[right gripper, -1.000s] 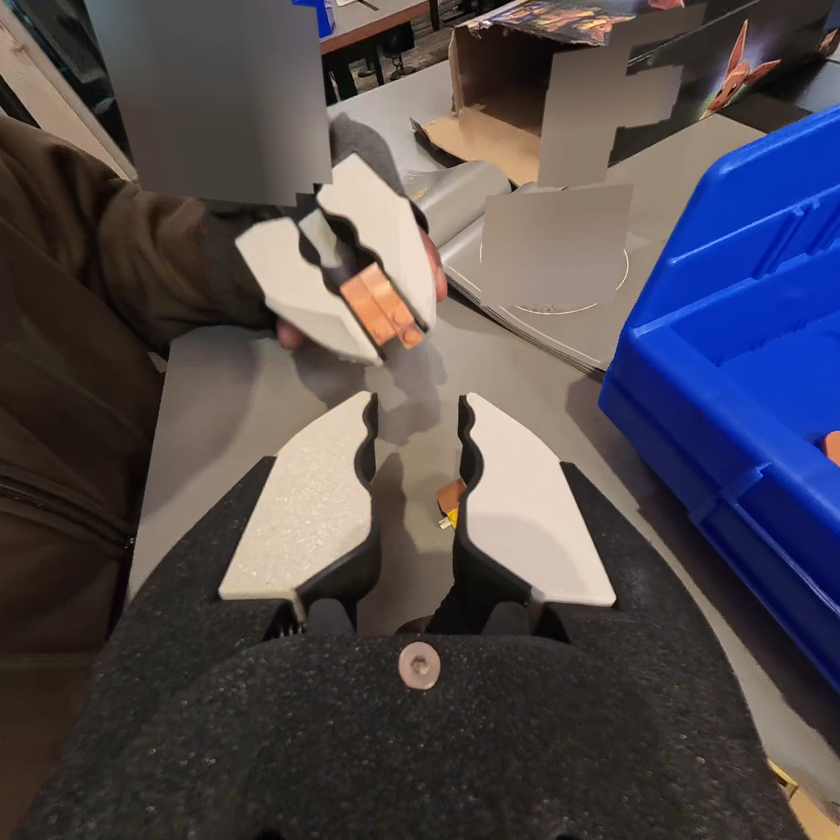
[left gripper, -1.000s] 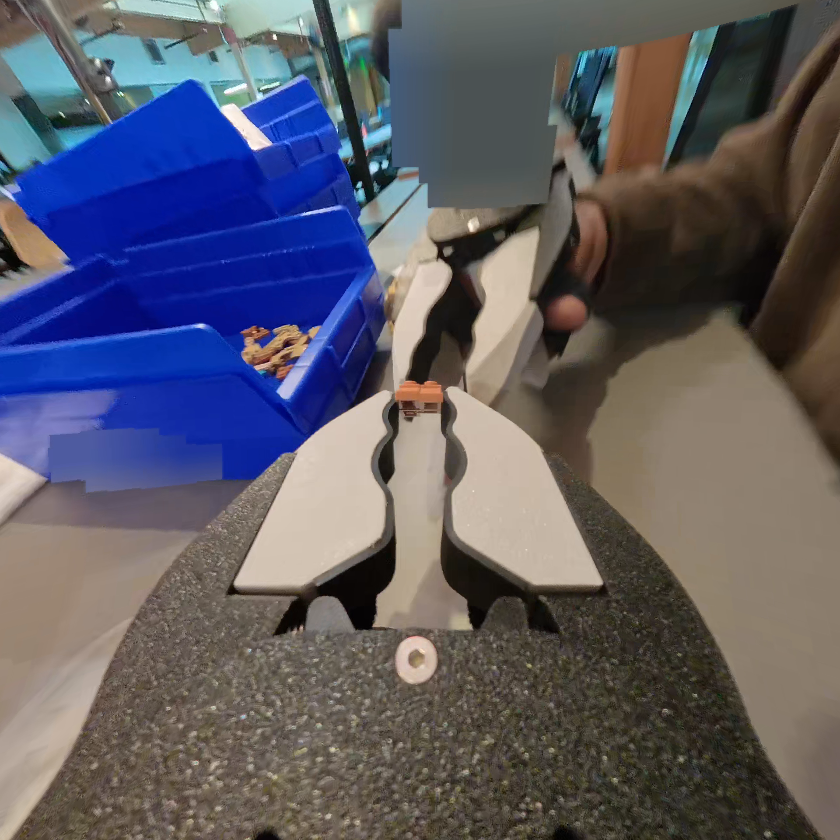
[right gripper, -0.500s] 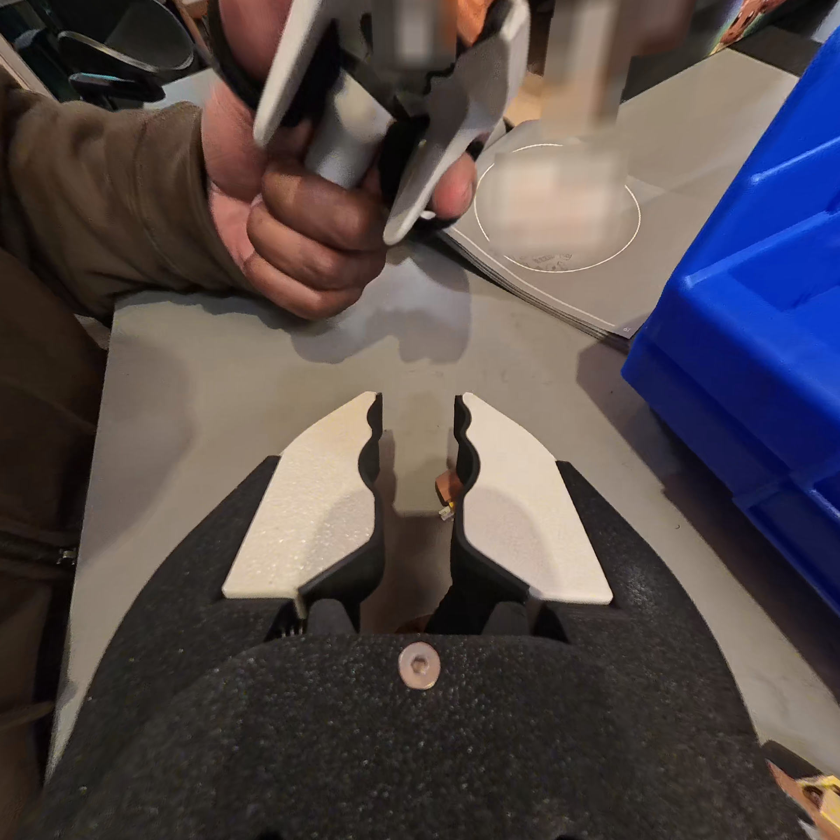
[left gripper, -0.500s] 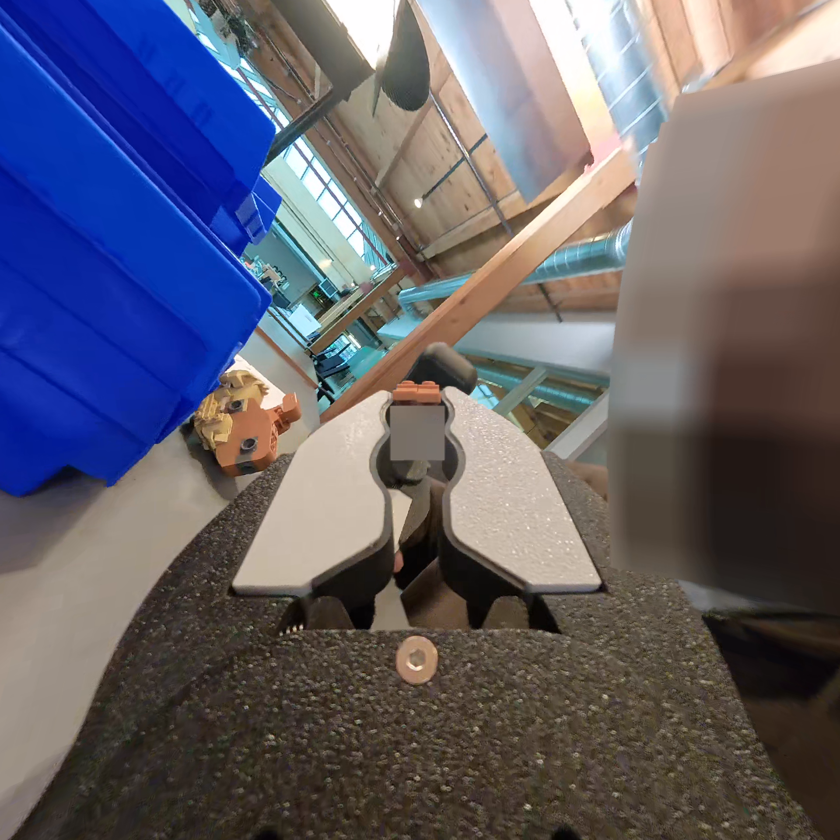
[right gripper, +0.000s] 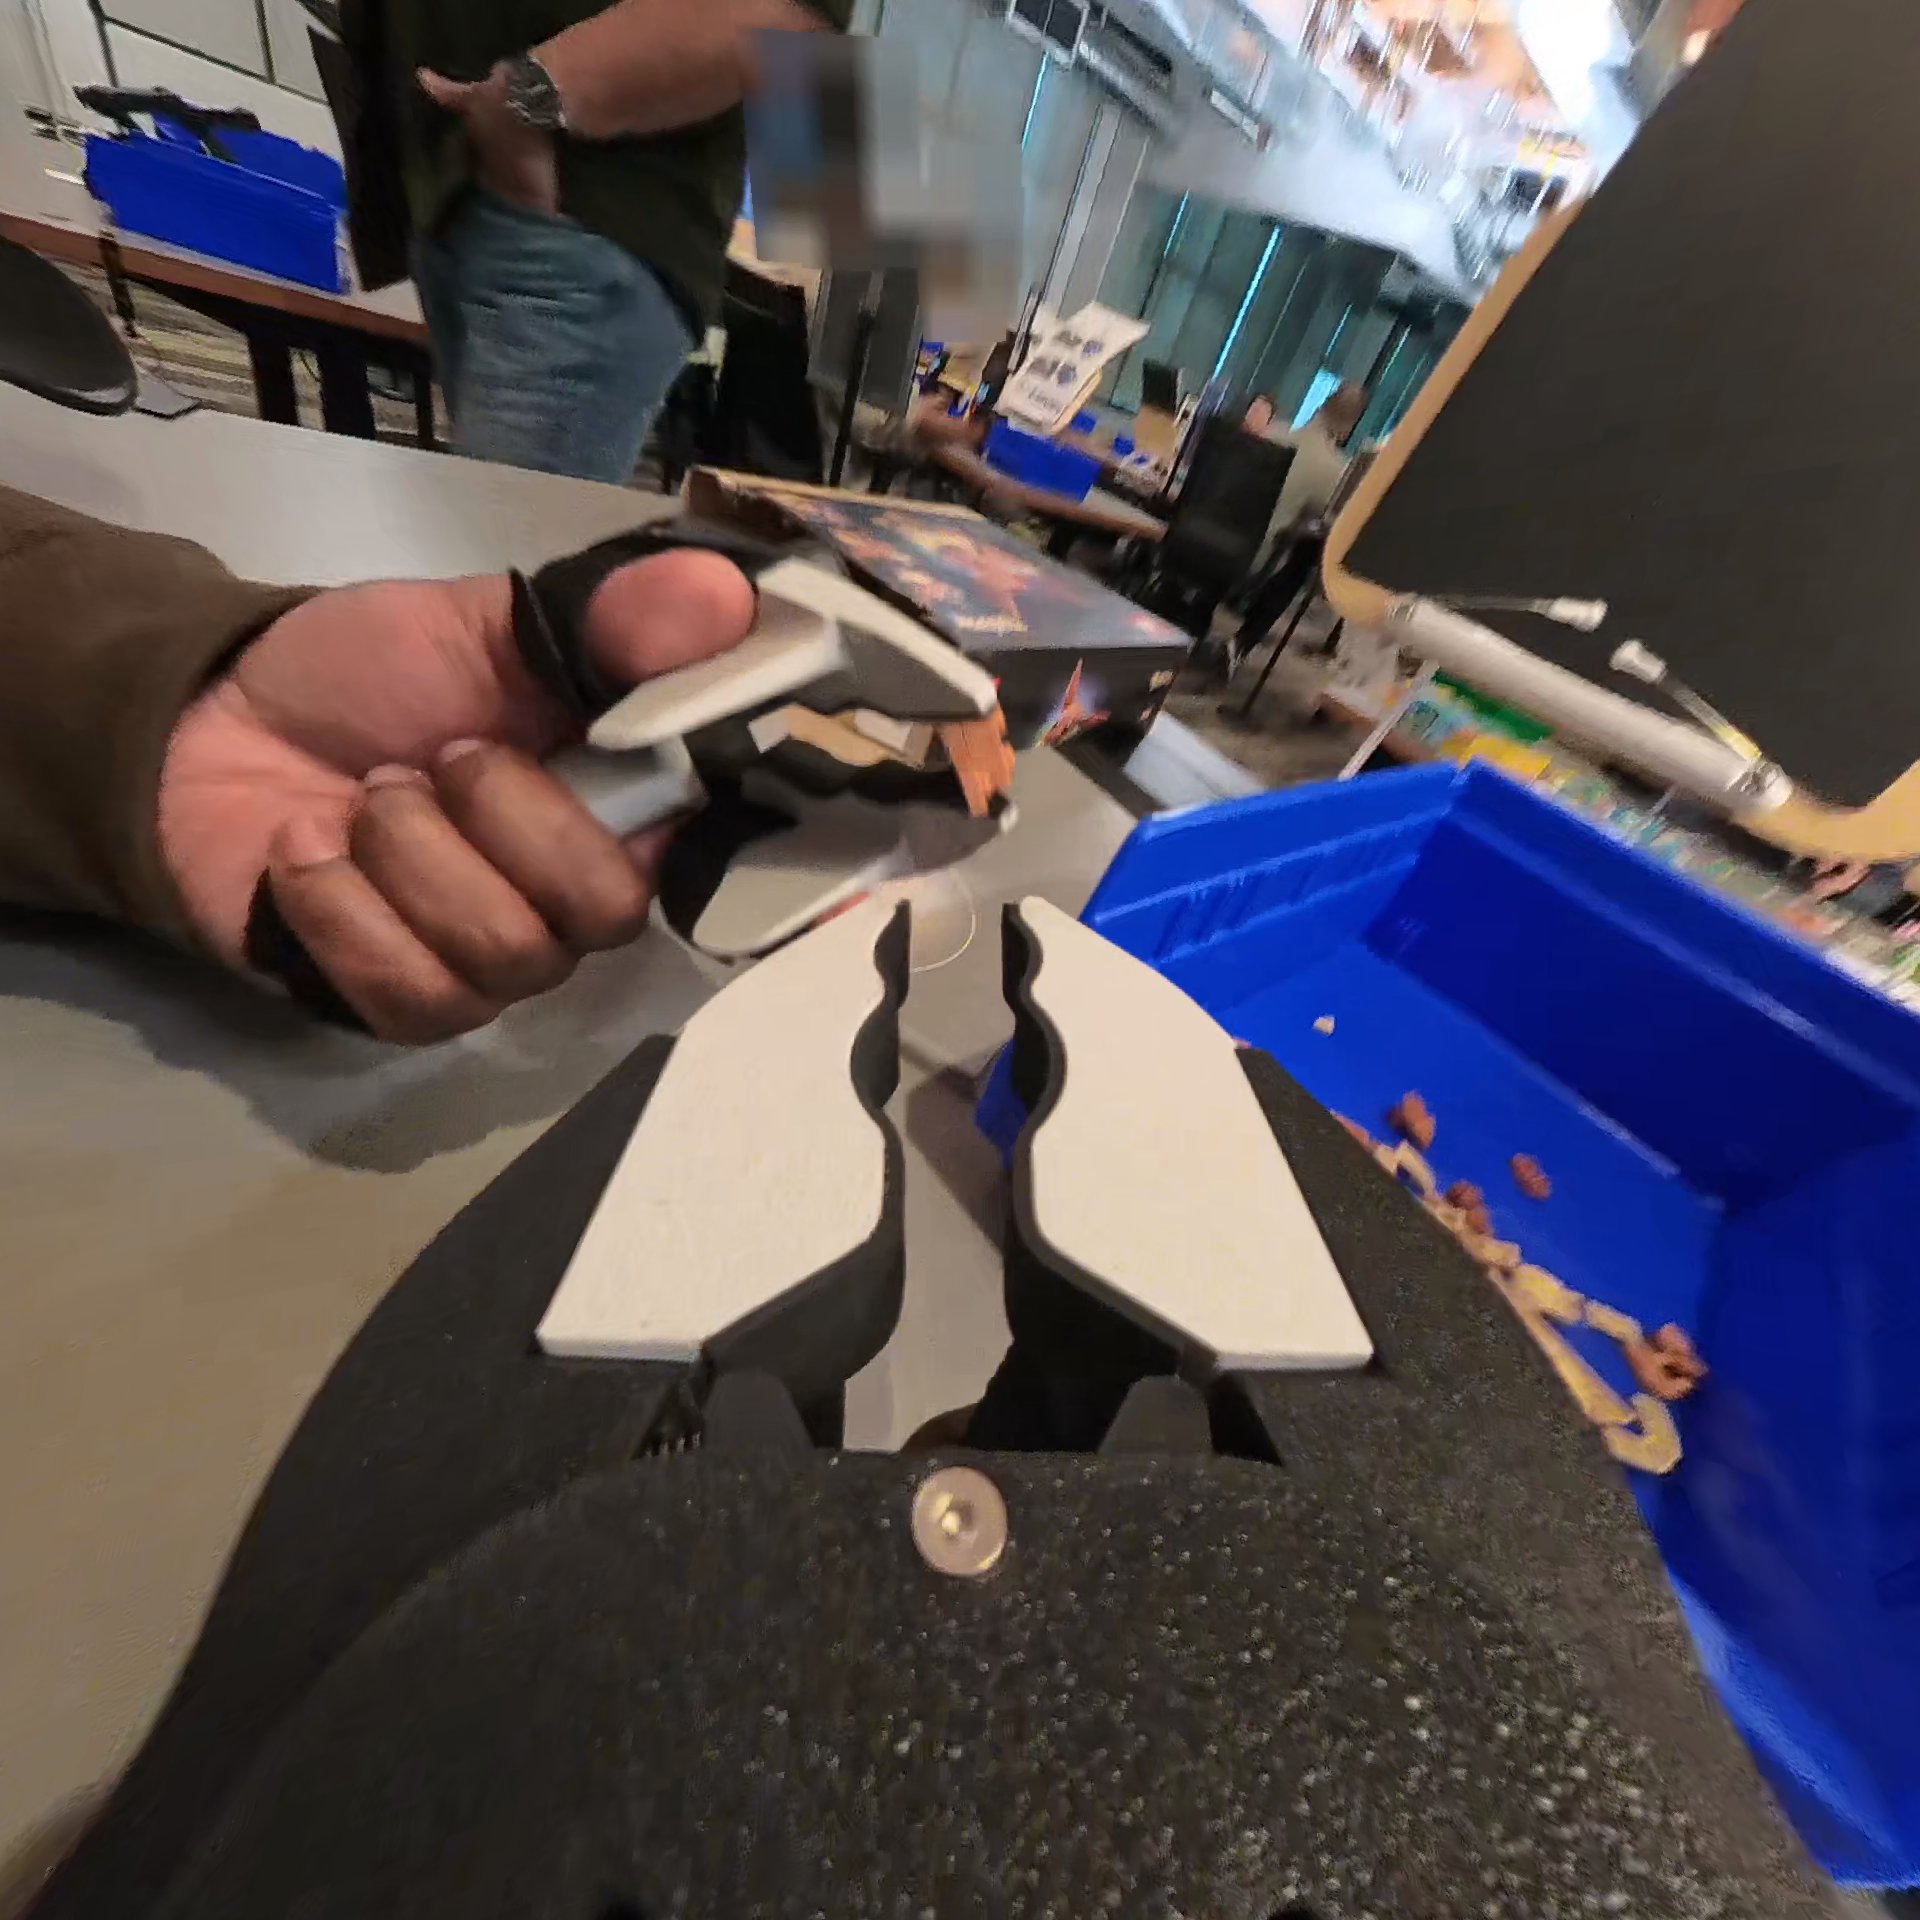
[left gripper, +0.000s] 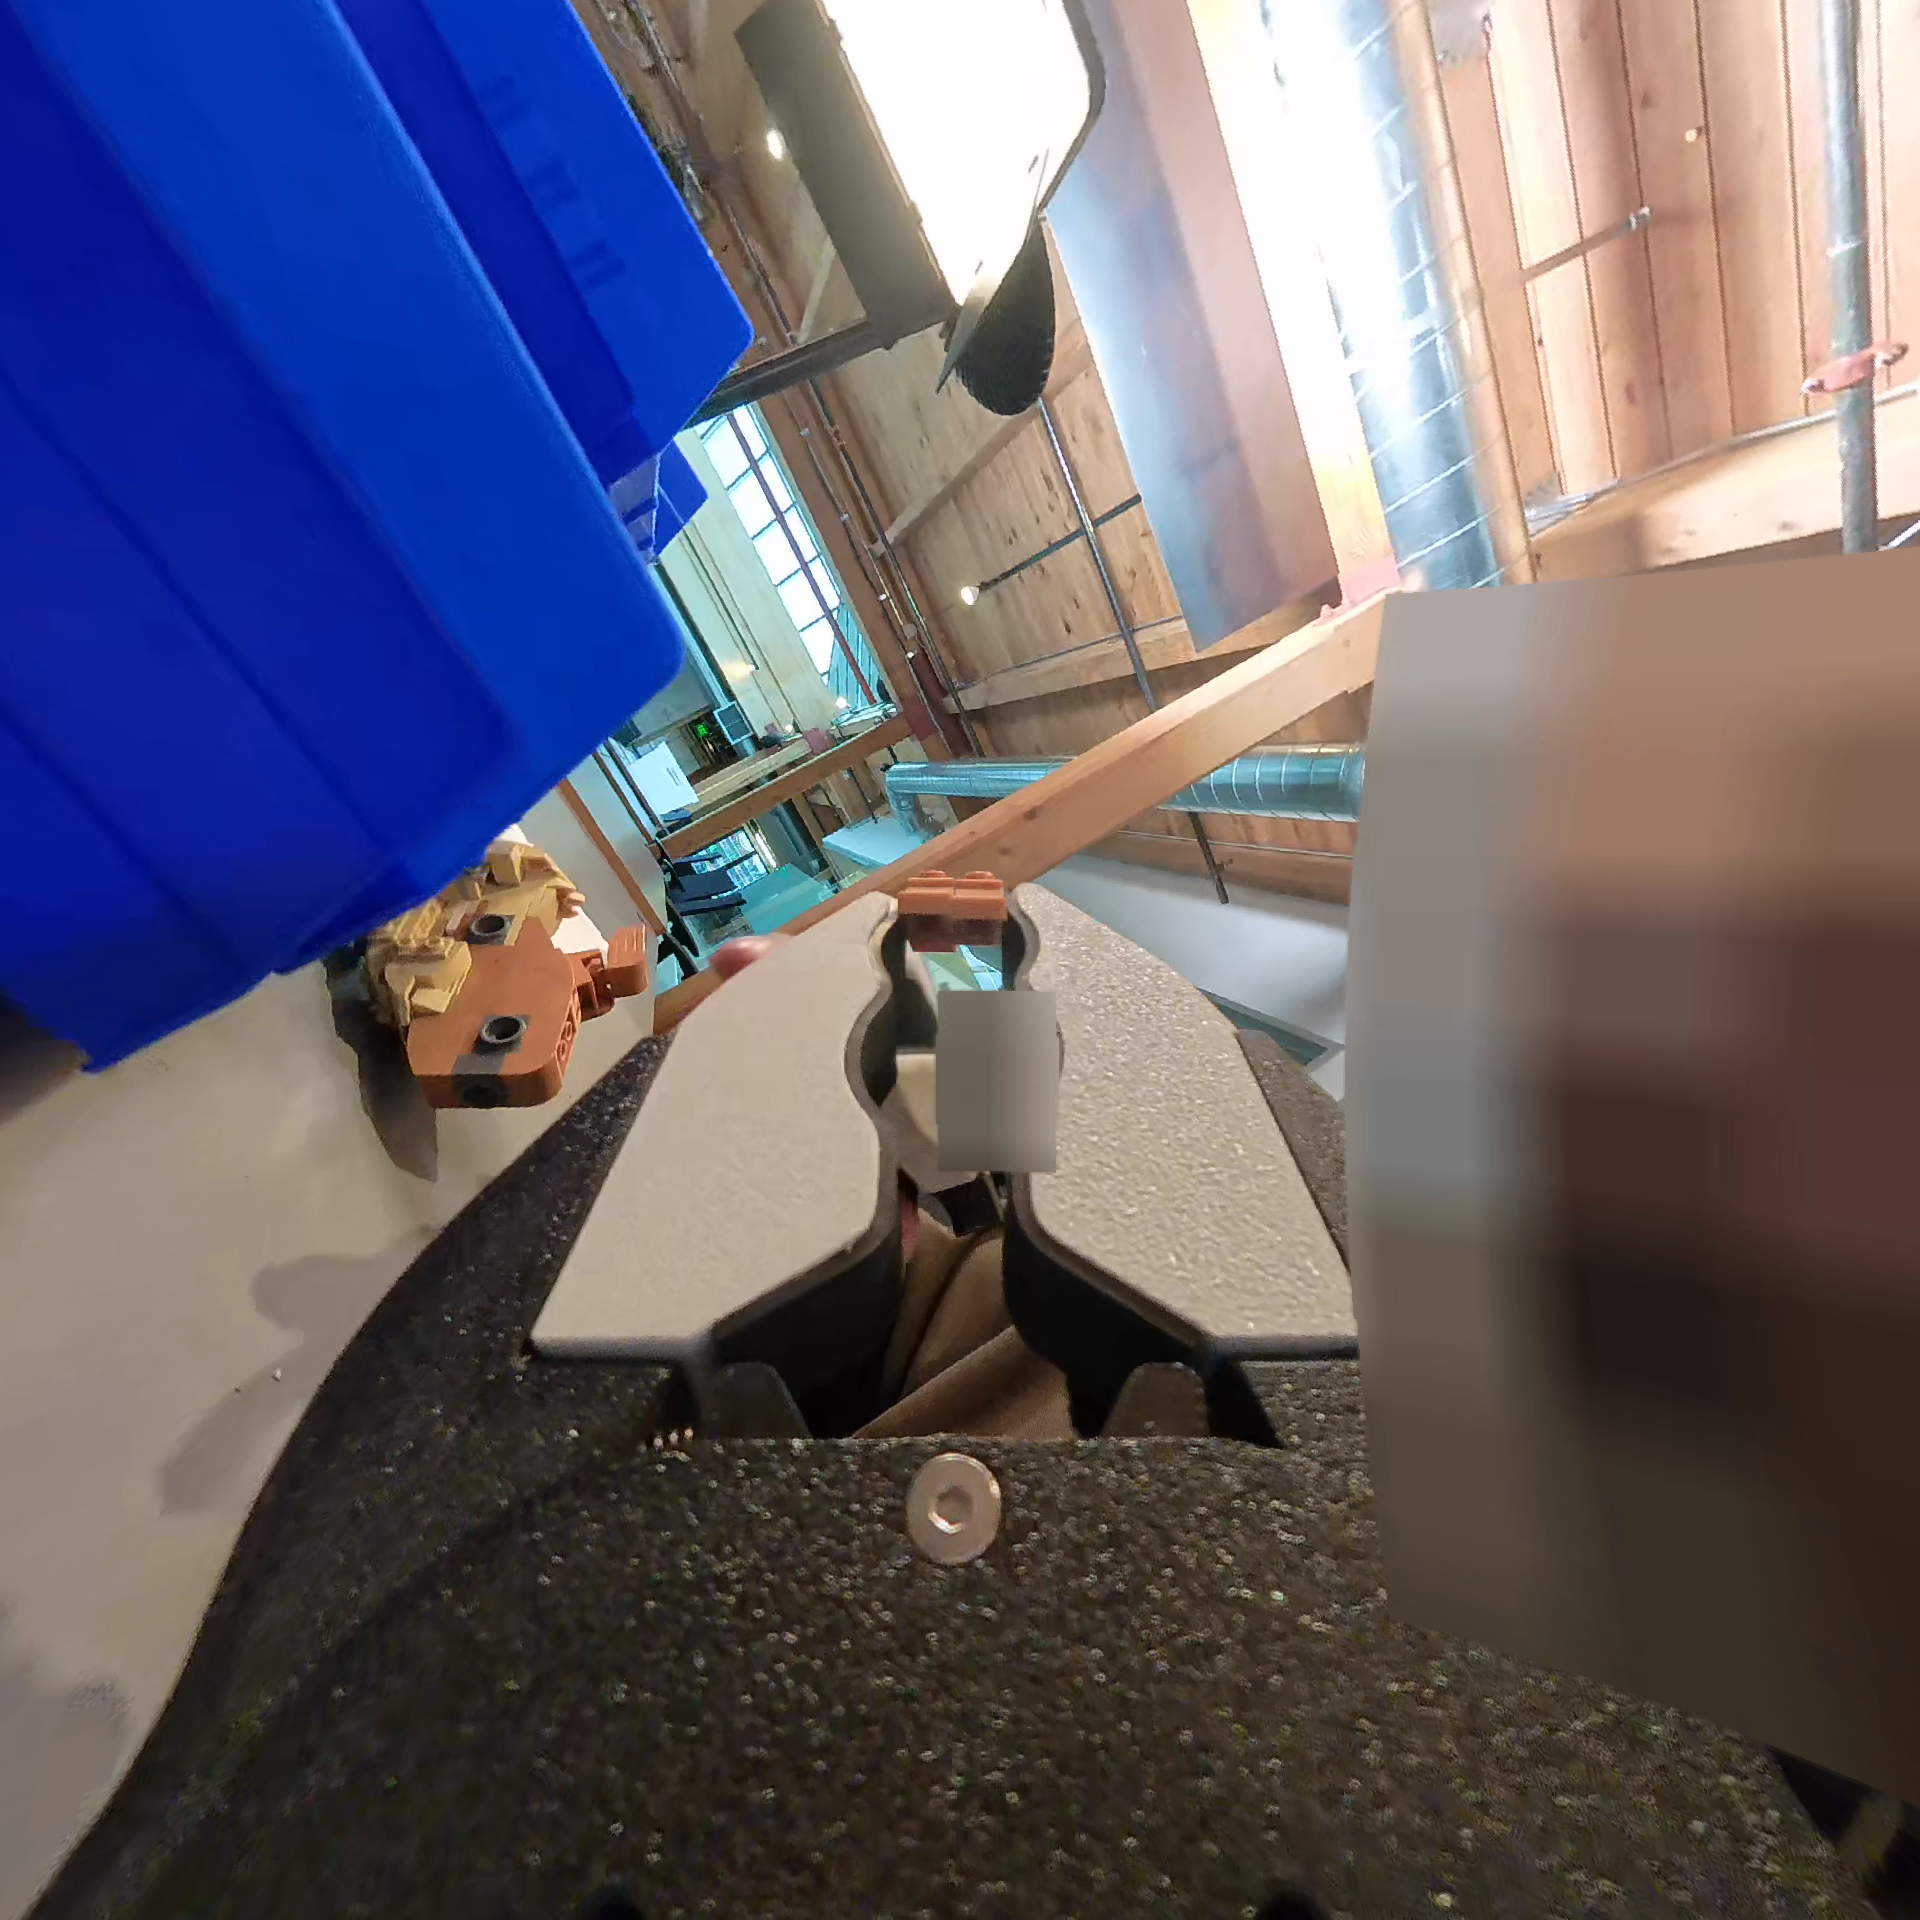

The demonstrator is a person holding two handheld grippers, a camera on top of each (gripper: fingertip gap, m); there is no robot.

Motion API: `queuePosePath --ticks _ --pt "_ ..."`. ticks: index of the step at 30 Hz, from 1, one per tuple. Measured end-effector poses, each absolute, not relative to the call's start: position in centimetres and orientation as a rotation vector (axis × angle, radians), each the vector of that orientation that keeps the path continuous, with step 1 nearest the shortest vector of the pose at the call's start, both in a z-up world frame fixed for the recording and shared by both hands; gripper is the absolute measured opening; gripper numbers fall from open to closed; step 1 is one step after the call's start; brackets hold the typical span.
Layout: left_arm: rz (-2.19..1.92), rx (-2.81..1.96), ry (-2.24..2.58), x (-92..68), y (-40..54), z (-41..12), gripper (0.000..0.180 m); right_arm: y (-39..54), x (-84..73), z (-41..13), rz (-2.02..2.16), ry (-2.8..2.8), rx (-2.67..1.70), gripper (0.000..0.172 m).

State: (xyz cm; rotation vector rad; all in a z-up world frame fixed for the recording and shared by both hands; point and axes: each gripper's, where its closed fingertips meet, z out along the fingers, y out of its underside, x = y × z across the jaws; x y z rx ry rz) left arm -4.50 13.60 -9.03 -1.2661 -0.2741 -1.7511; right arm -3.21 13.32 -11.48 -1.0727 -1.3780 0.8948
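A second ago the left gripper (left gripper: 951, 920) looked level across the table at the right one; now it is tipped steeply upward toward timber beams and a ribbed metal duct (left gripper: 1101, 779), as it already was half a second ago. Its pale, grainy fingers (left gripper: 769, 1101) with wavy black inner edges are pinched on a small orange brick piece (left gripper: 952, 910), studded on top, right at the tips, the same hold as in both earlier frames. To its left, smooth blue bins (left gripper: 312, 468) loom, and under their edge lies a blocky brick figure (left gripper: 488, 1008), orange-brown with tan tufts and dark round holes, on the grey table (left gripper: 156, 1299).

The right gripper (right gripper: 956, 930) has lifted from looking down at the tabletop and now faces across the room. Its jaws are spread, as before, with only table and a white disc seen in the gap; the small orange bit seen by its right finger earlier is gone from view. Only this view shows the person's hand (right gripper: 416, 790) to the front-left, squeezing the left gripper, whose brick shows edge-on and motion-blurred. To the right an open blue bin (right gripper: 1507, 1039) holds scattered brown and tan brick bits (right gripper: 1475, 1174). Ahead lies a dark printed cardboard box (right gripper: 1018, 613).
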Motion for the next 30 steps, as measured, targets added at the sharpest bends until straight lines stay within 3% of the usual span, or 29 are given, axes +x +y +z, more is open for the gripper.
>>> queuePosePath --ticks 1,19,24,30 --pt "-1.754 -1.271 -0.283 -4.3 13.6 -9.1 0.017 13.1 -3.3 -11.1 0.871 -1.377 -1.039 0.016" --pt "-1.767 -1.324 -0.322 -3.3 13.3 -10.2 0.017 12.8 -4.5 -11.3 0.650 -1.404 -0.921 0.005" --pt "-1.694 -1.342 -0.253 -3.6 13.2 -9.8 0.018 12.7 -4.0 -10.9 0.957 -1.378 -1.040 0.005" --pt "-1.286 -1.427 0.102 -5.1 12.7 -9.3 0.028 12.2 -3.3 -9.9 1.526 -1.298 -1.254 0.005"
